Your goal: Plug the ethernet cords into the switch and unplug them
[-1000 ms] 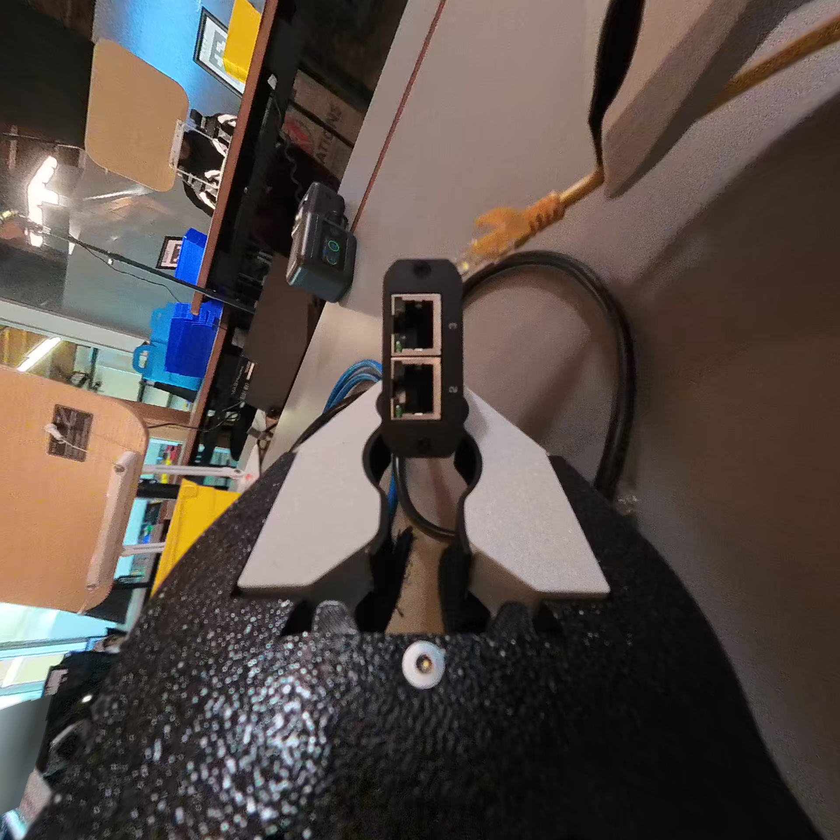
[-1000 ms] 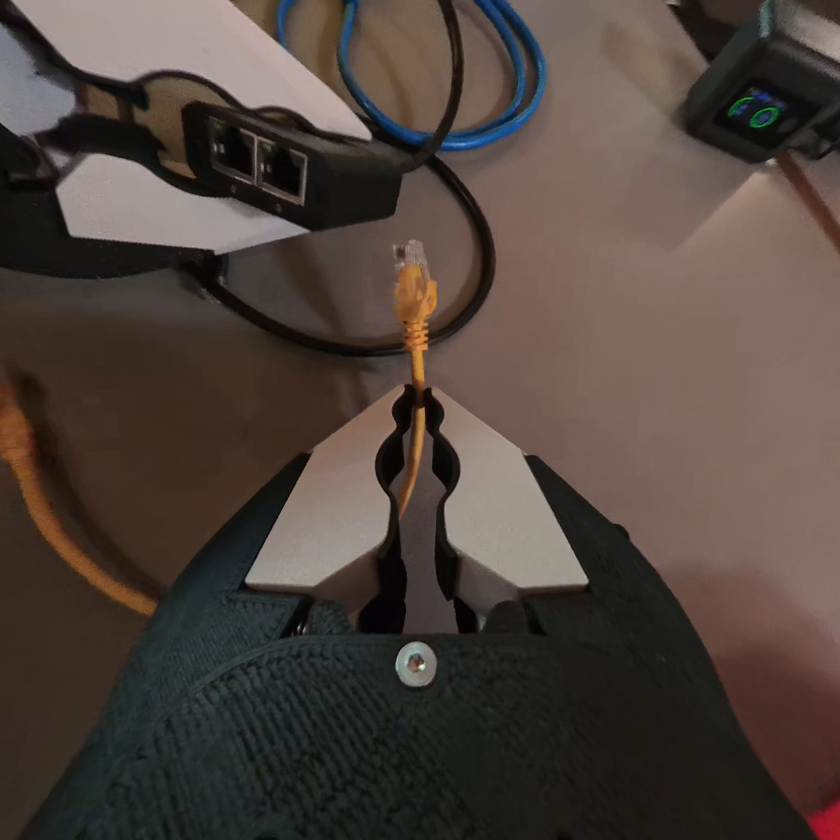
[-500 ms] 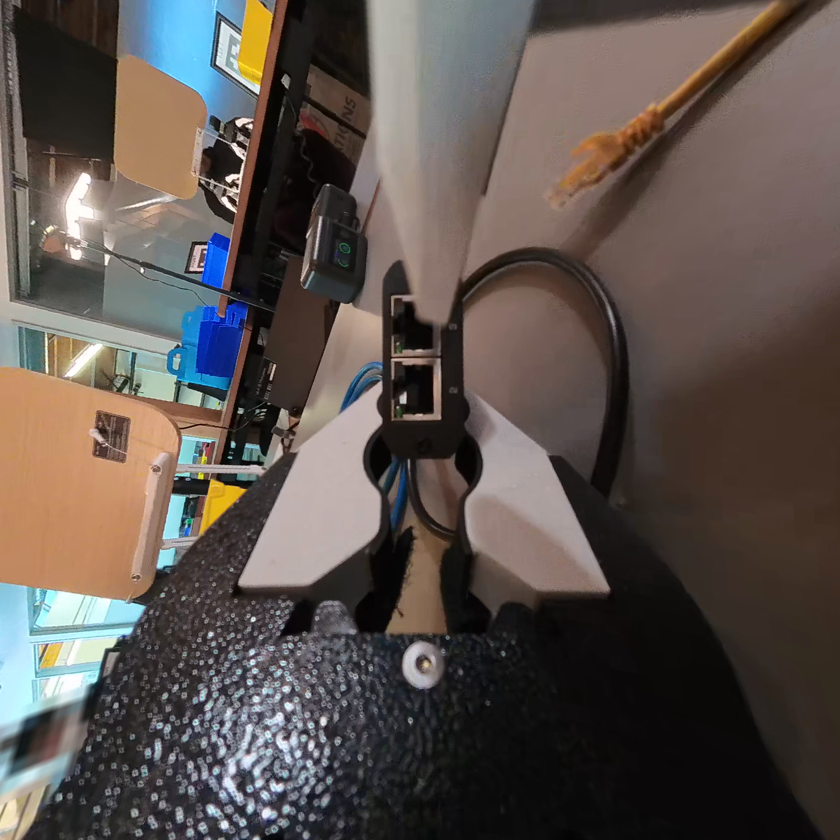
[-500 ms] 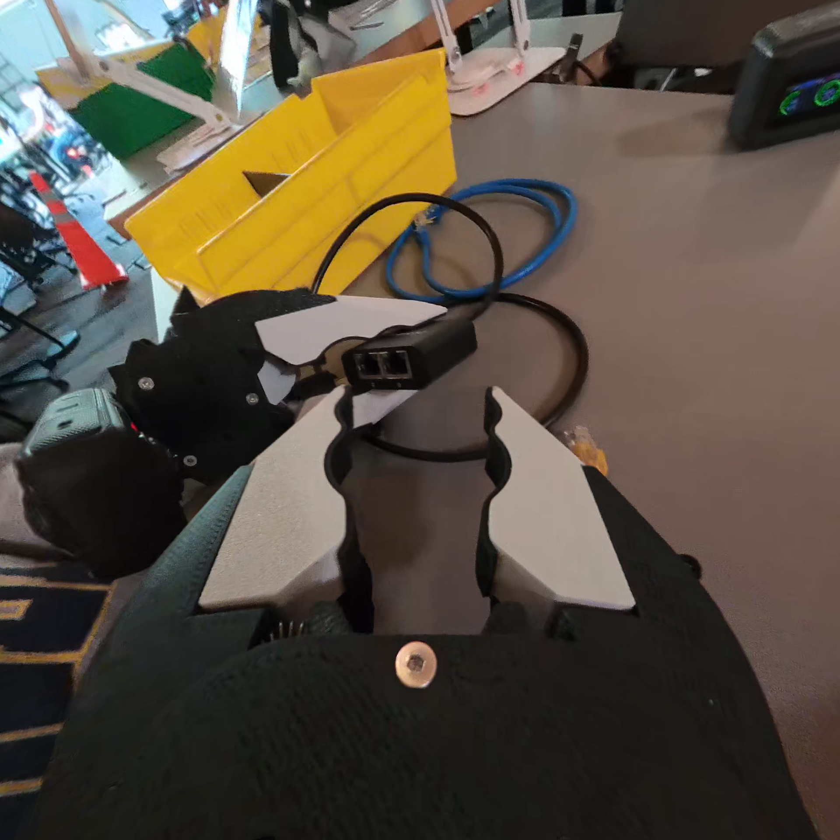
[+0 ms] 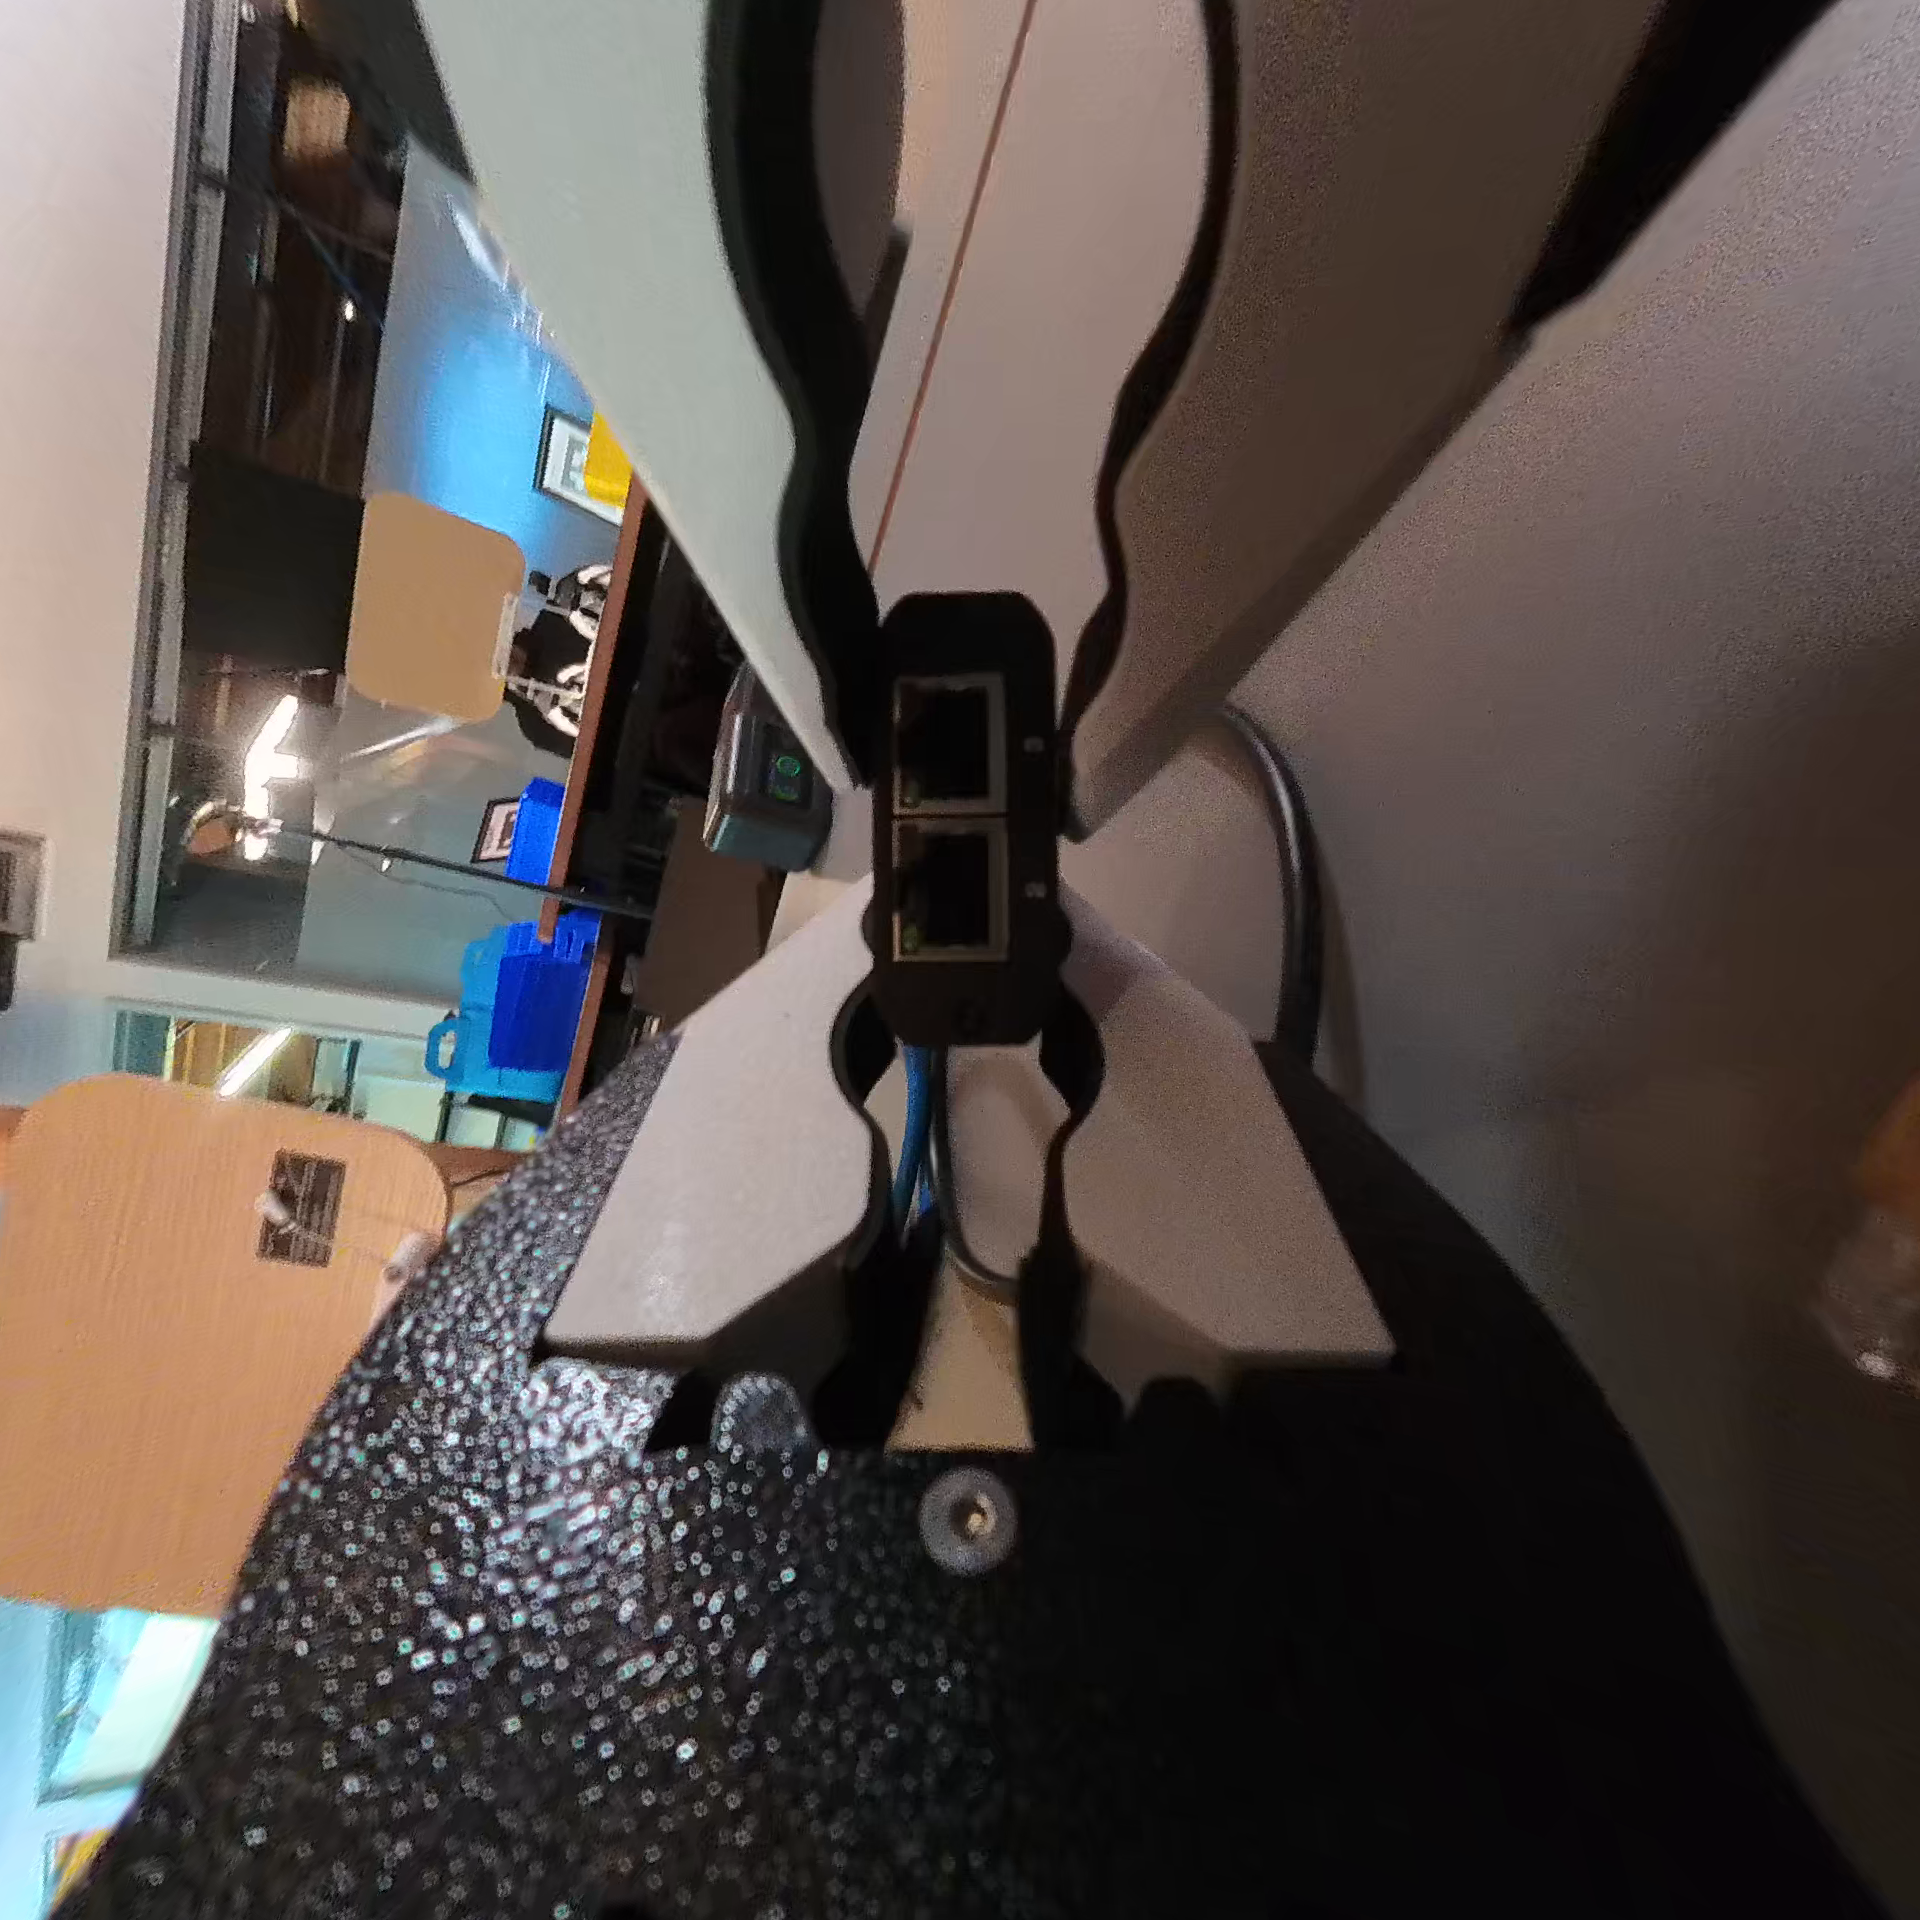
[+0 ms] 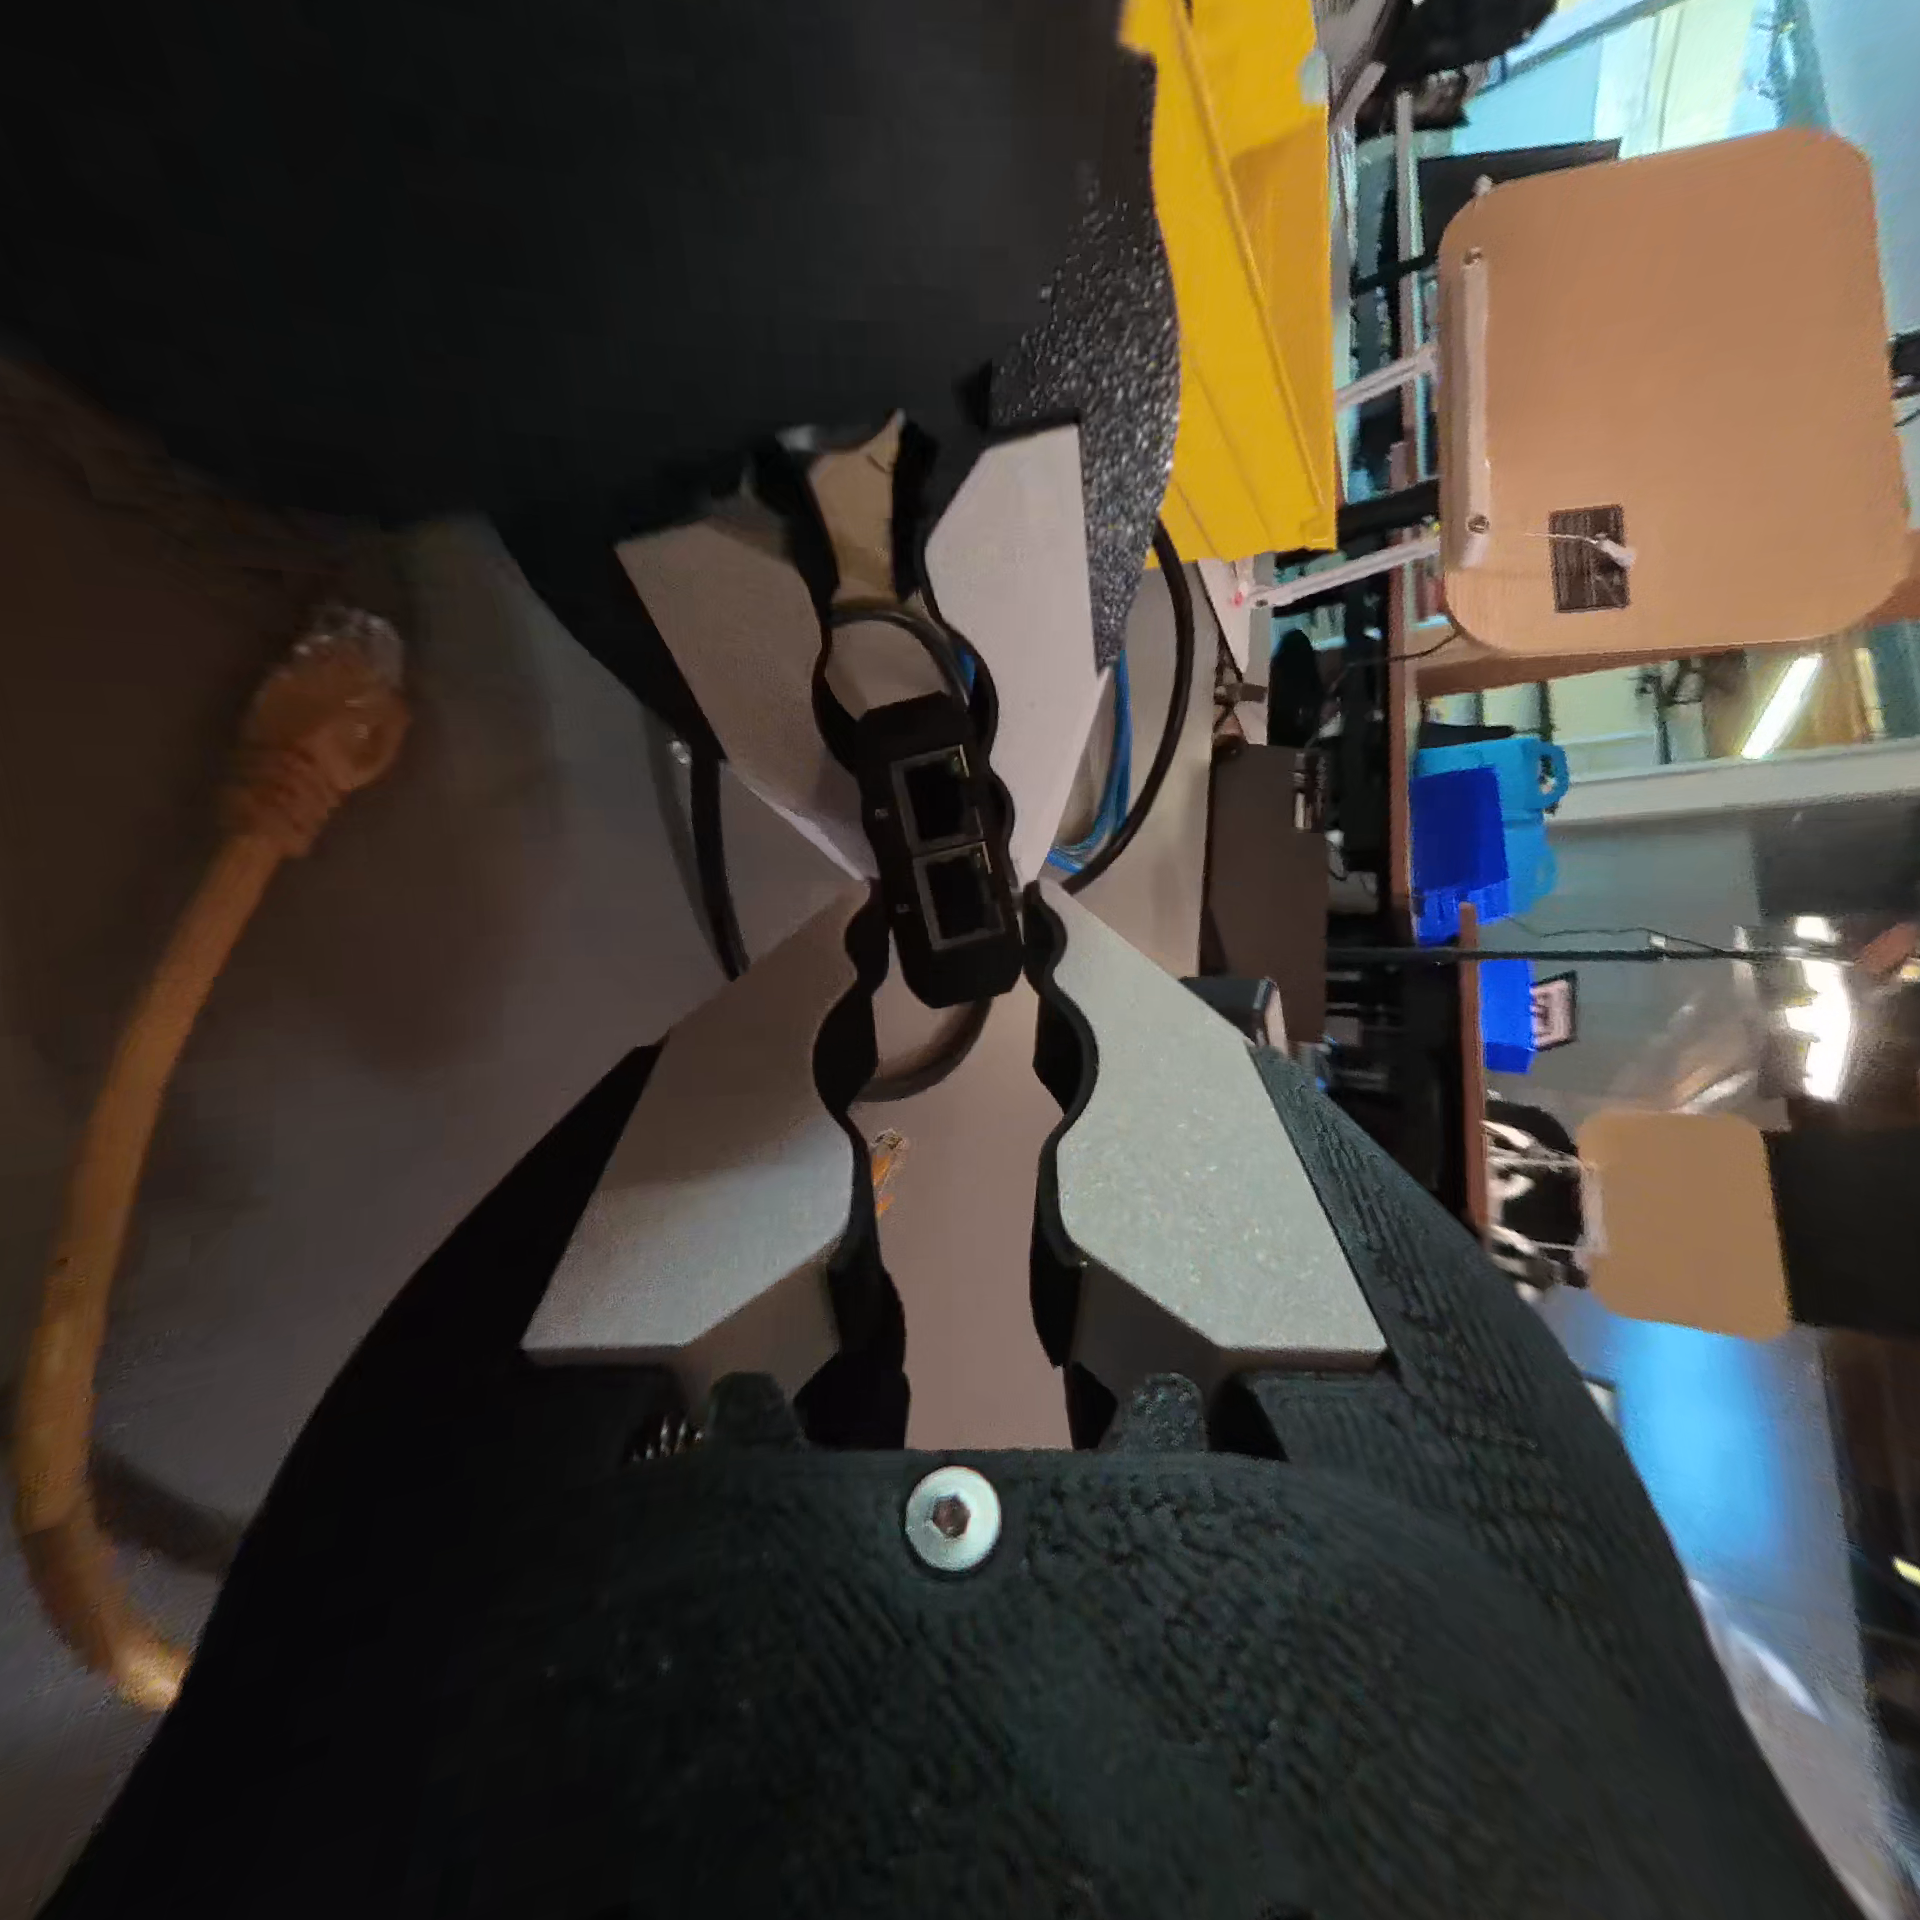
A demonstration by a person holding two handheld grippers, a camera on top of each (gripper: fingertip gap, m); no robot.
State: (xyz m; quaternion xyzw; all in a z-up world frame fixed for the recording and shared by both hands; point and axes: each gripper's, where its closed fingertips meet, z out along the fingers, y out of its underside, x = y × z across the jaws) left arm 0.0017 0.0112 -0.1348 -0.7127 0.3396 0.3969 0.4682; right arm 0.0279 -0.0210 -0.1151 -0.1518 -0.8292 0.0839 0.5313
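Switch (image 5: 966,821): small black two-port box, both ports empty and facing the right gripper; held off the table.
Left gripper (image 5: 961,1003): clenched on the rear end of the switch, ports pointing outward; a black lead and a blue cord (image 5: 914,1143) run behind its fingers.
Right gripper (image 6: 951,940): spread, carrying nothing; its fingertips flank the port end of the switch, one on each side, near or touching, which cannot be told.
Orange cord (image 6: 208,935): lies loose on the grey table (image 6: 468,987), plug end up at the left of the right wrist view, well apart from the ports; a second orange plug tip (image 6: 886,1153) shows between the right fingers, below the switch.
Step in hand, as judged: the right gripper appears to be taking or steadying the switch at its front.
Advice: close on the flat sides only, leave both port openings uncovered, keep the left grip firm until the right one has seated.
Risk: fingertips blocking a port; switch twisting between two grips.
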